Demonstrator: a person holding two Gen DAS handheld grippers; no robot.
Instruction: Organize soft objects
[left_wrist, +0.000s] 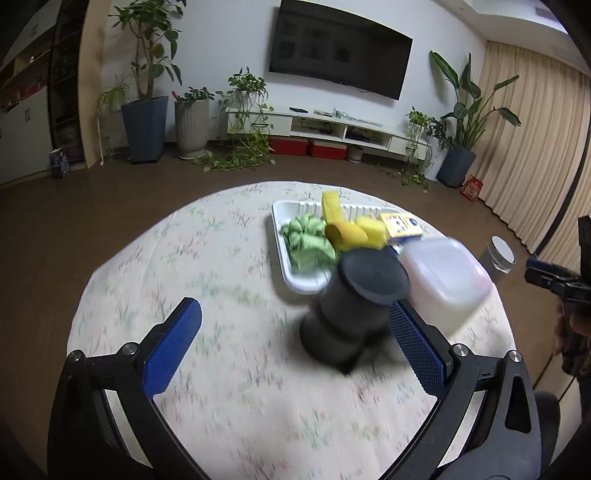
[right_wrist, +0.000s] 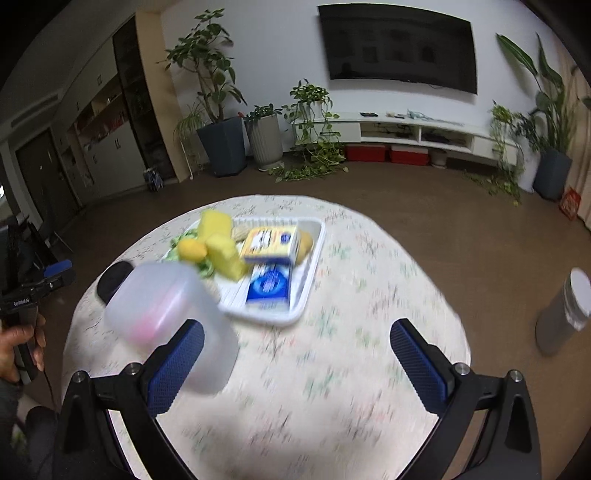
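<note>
A white tray (left_wrist: 280, 236) sits on the round table and holds a green cloth (left_wrist: 308, 240), yellow sponges (left_wrist: 332, 208), a yellow roll (left_wrist: 345, 234) and a yellow and blue box (left_wrist: 402, 225). In the right wrist view the tray (right_wrist: 314, 258) also holds a blue packet (right_wrist: 269, 286), next to the sponges (right_wrist: 221, 247) and the box (right_wrist: 271, 242). My left gripper (left_wrist: 295, 343) is open and empty above the table, its right finger beside a black cylindrical container (left_wrist: 354, 306). My right gripper (right_wrist: 297, 365) is open and empty, its left finger beside a translucent plastic container (right_wrist: 173, 317).
The round table (left_wrist: 221, 369) has a pale floral cloth. The translucent container (left_wrist: 443, 280) stands right of the black one. A grey canister with a white lid (right_wrist: 565, 310) stands off the table's right side. Plants, a TV stand and a wall TV are behind.
</note>
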